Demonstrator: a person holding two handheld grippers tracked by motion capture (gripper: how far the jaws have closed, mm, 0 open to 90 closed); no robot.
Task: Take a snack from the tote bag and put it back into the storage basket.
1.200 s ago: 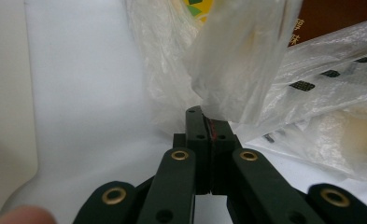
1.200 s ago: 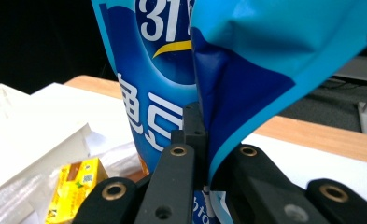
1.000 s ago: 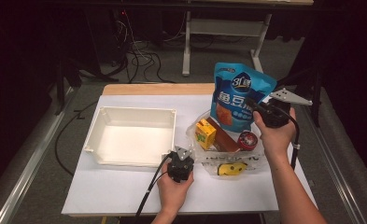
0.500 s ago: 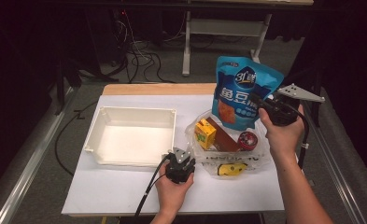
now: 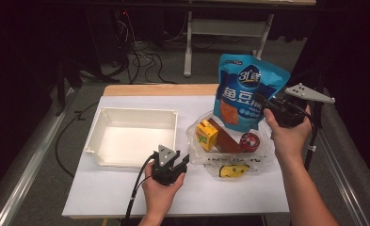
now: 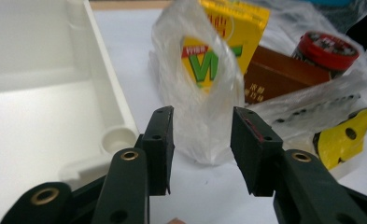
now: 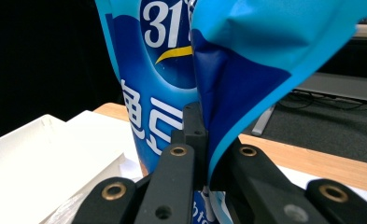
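A: High view. What is in hand?
B: The right gripper [image 5: 262, 104] lifts a blue snack pouch [image 5: 245, 92] above the clear plastic bag [image 5: 229, 141] on the white tabletop [image 5: 239, 193]. The left gripper [image 5: 180, 161] sits at the bag's near-left edge, beside the empty white tray [image 5: 133, 136]. A yellow carton [image 5: 206, 134], a brown box [image 5: 225, 139], a red-lidded jar [image 5: 249, 140] and a yellow tool [image 5: 230, 170] lie in the bag.

A: Left gripper view?
B: The jaws stand partly apart, having just been opening; a fold of the bag's film [image 6: 204, 126] lies between them, but neither pad presses on it. The carton [image 6: 228, 37] shows through the film.

A: Right gripper view?
B: The jaws are fully closed on the pouch's side edge [image 7: 218, 116].

A: How should the step be done well?
B: Probably raise the pouch straight until its bottom clears the bag's mouth, then carry it over the tray. With the bag let go, watch that the film does not cling and rise along.
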